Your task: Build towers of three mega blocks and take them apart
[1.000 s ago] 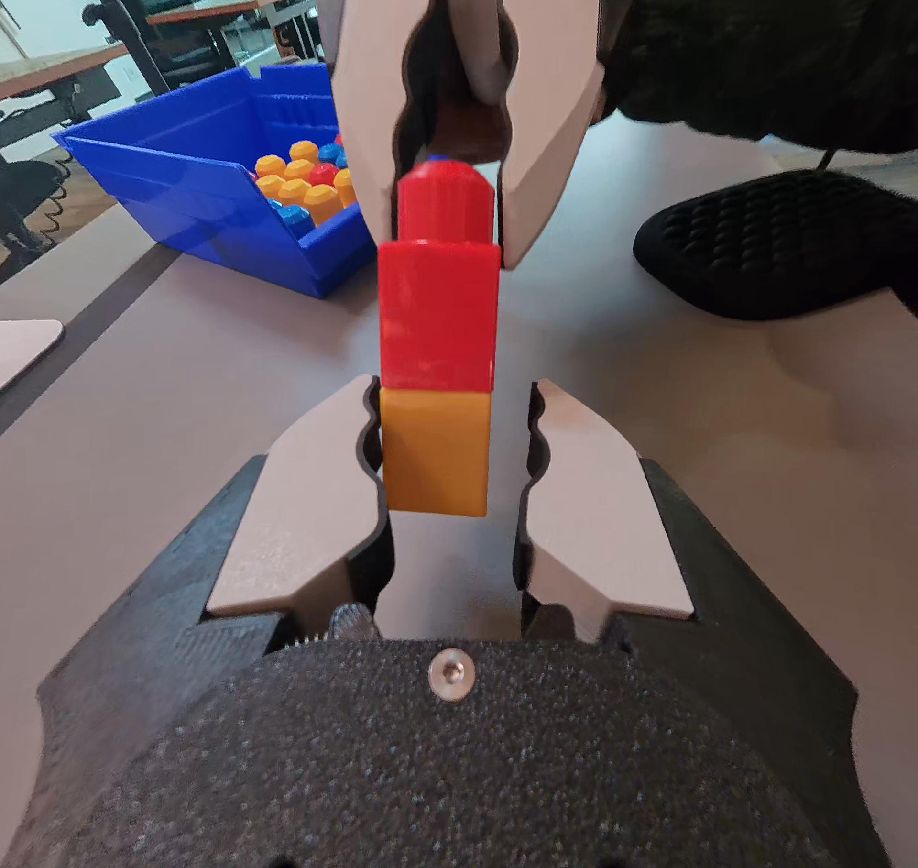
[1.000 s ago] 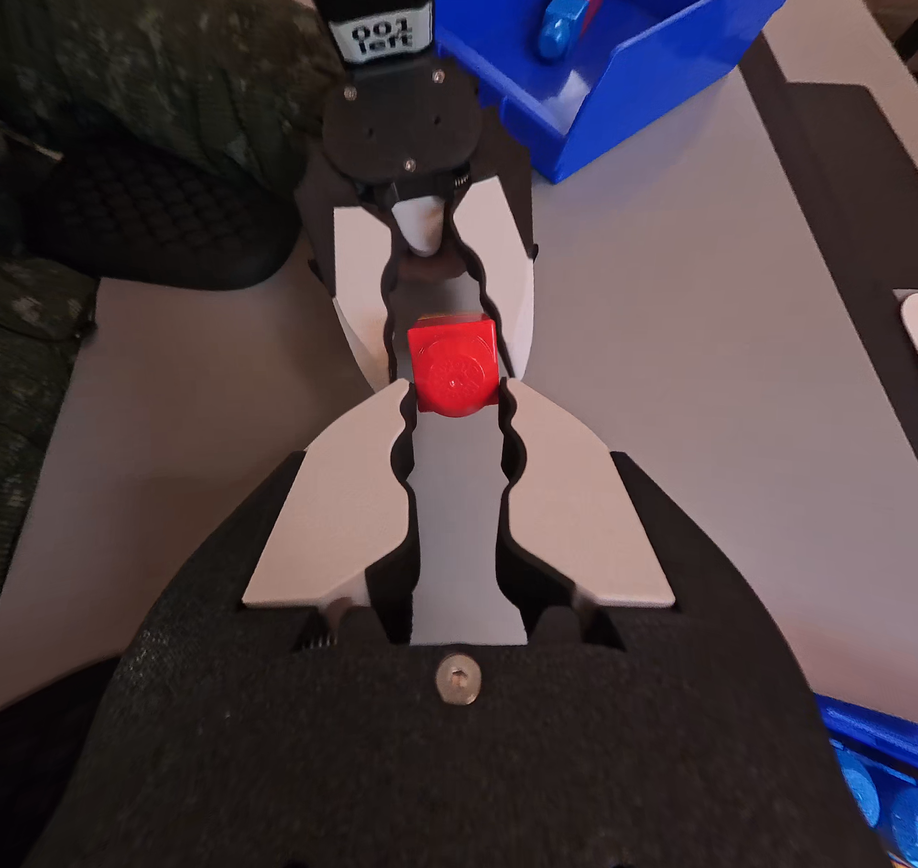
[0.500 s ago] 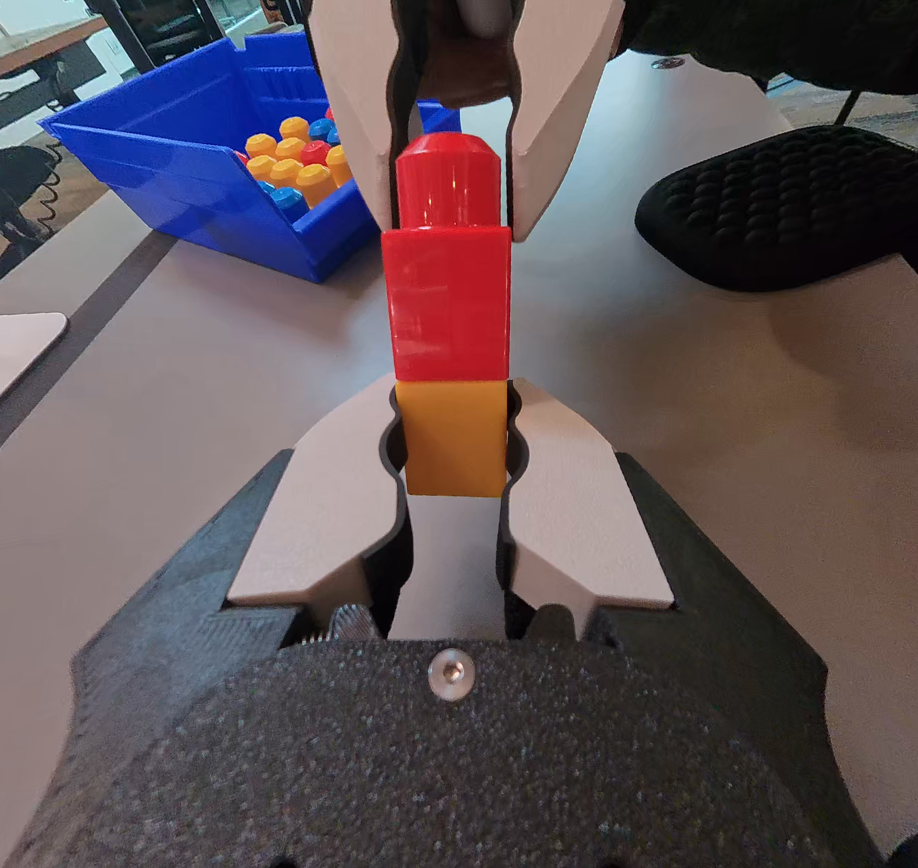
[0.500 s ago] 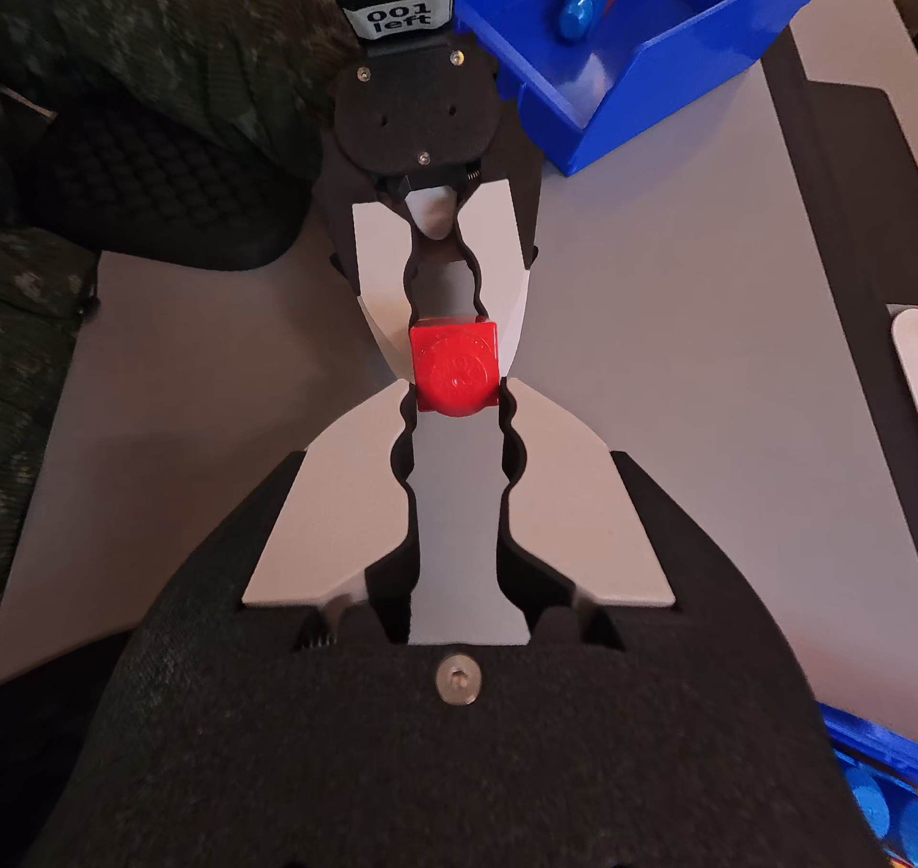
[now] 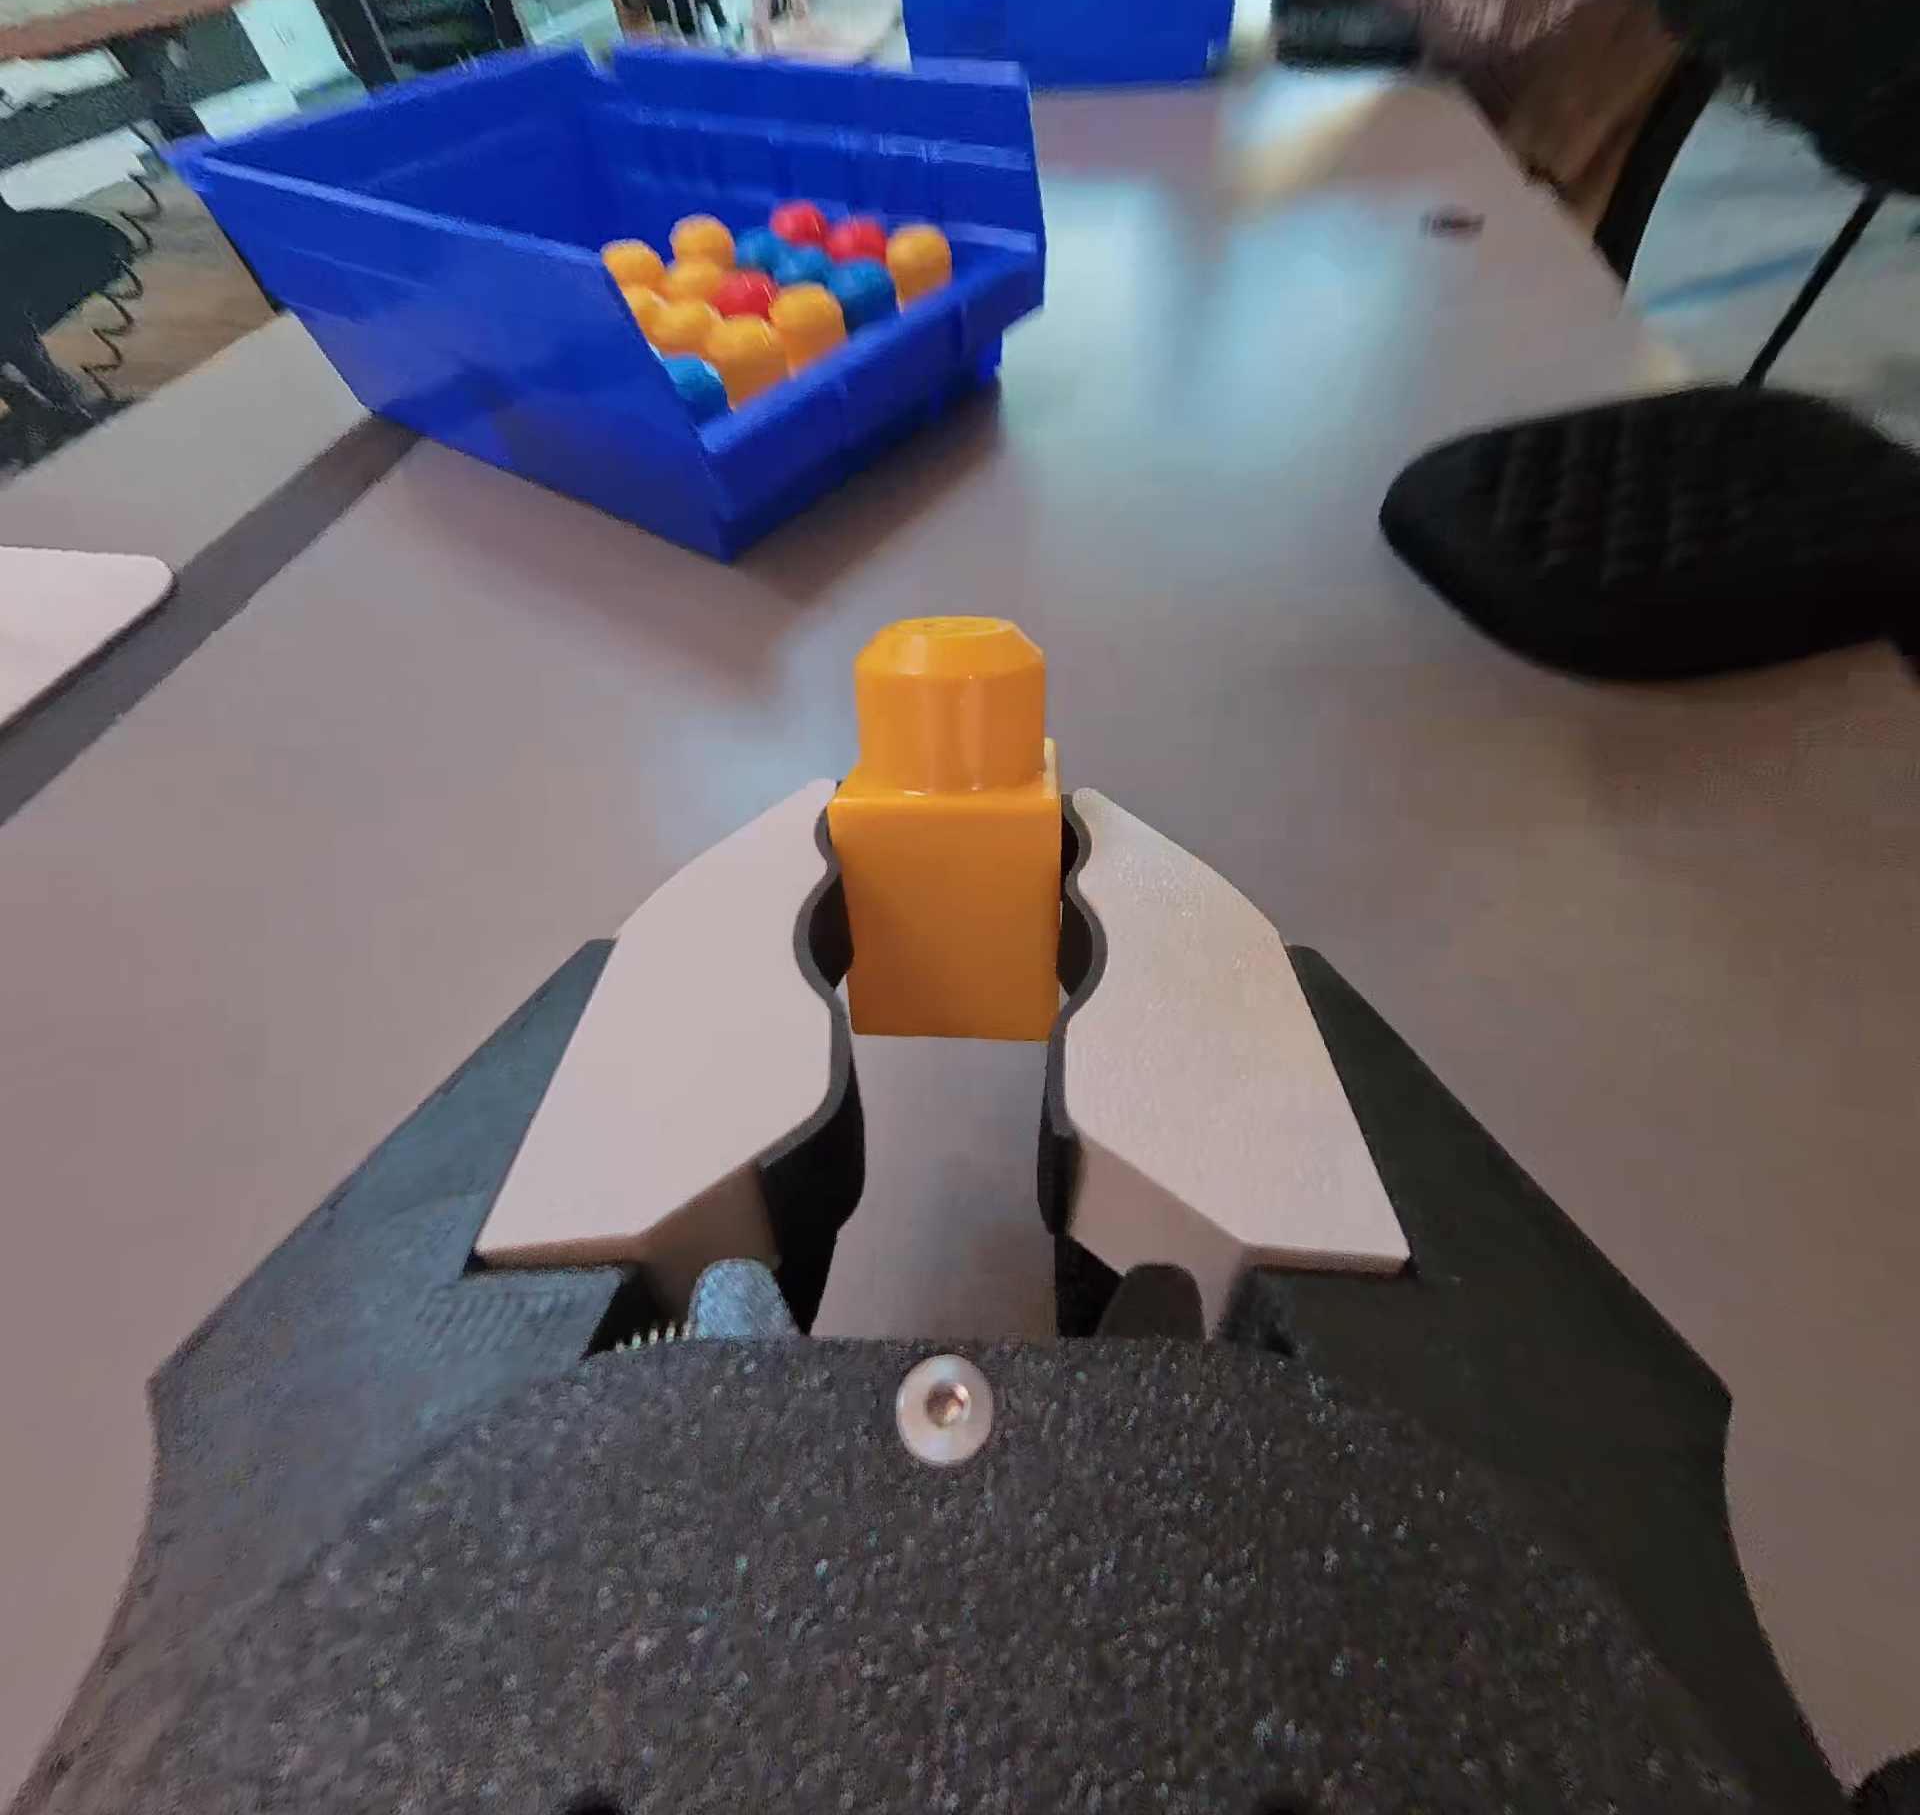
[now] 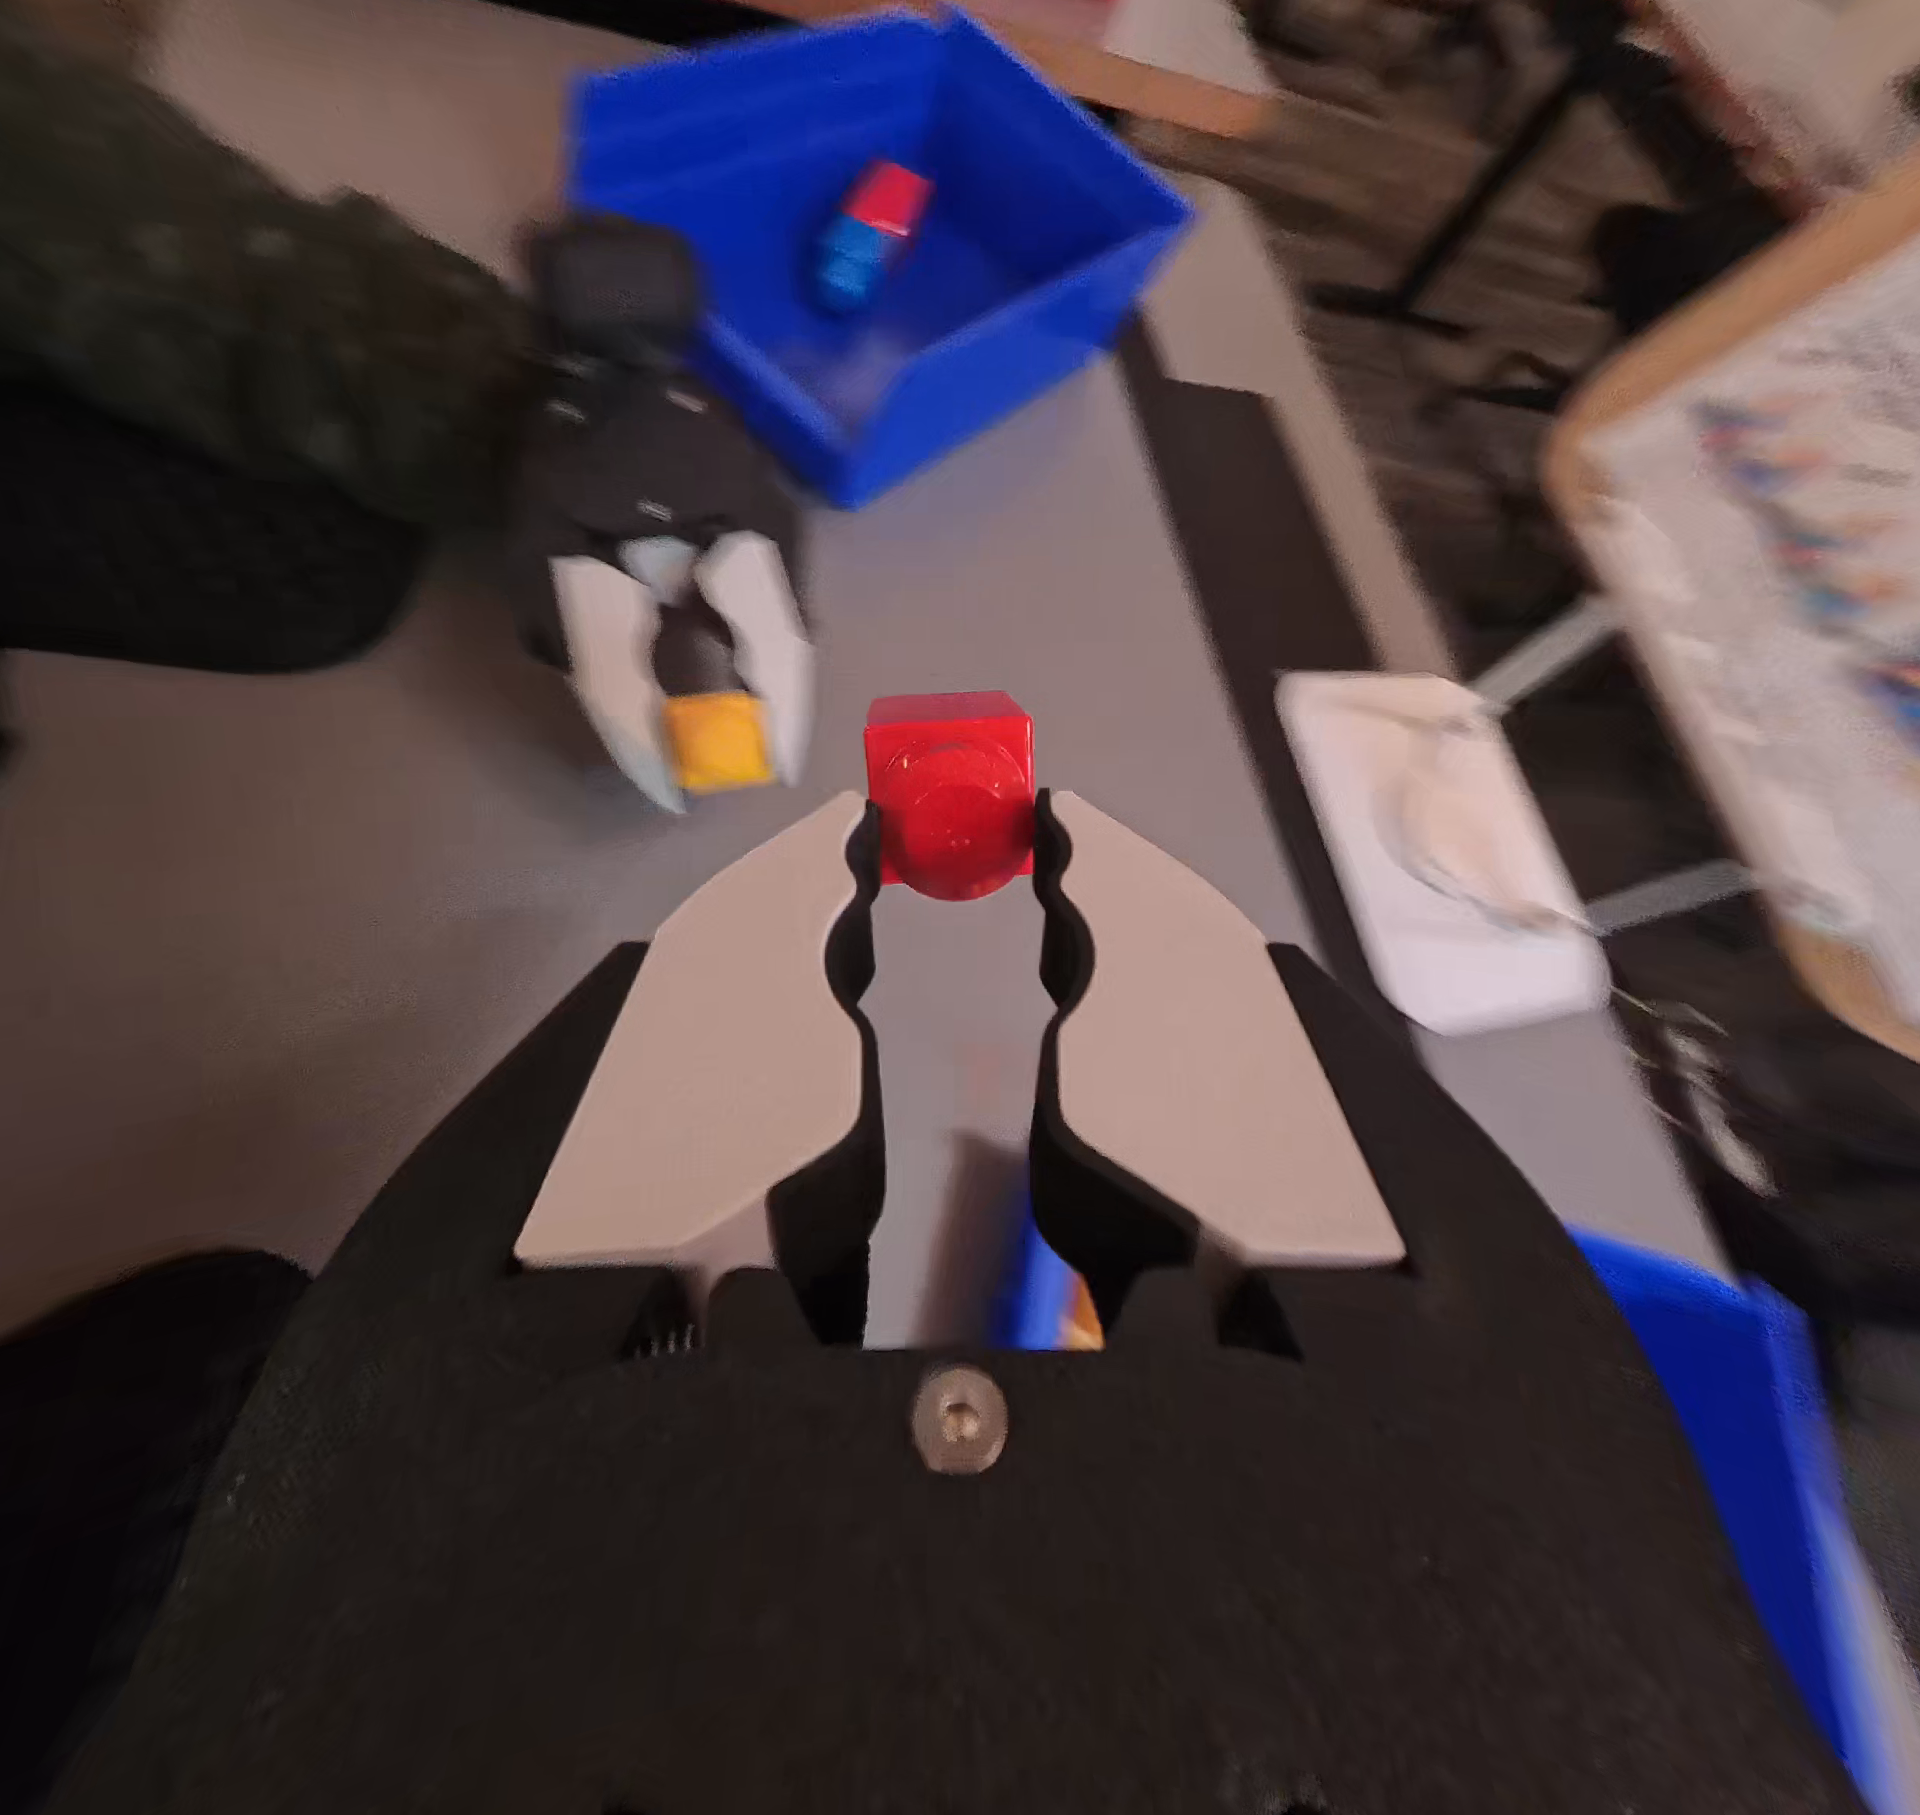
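Observation:
My left gripper (image 5: 948, 892) is shut on an orange mega block (image 5: 951, 882) that stands upright on the grey table (image 5: 416, 778), stud up. My right gripper (image 6: 954, 830) is shut on a red mega block (image 6: 948, 789), its pads on the stud, and holds it above the table. The right wrist view also shows the left gripper (image 6: 717, 757) with the orange block (image 6: 717, 742) to the left of the red one, apart from it.
A blue bin (image 5: 499, 238) with several orange, red and blue blocks stands at the far left. A second blue bin (image 6: 1049, 227) holds a red-and-blue block pair (image 6: 868, 222). A white tray (image 6: 1434, 851) lies right. A black padded rest (image 5: 1662, 529) lies right. Left tips to right tips: about 20 cm.
The left pads closed on the orange block. The right gripper lifted the red block off the orange one and moved away, so the two blocks are now apart.

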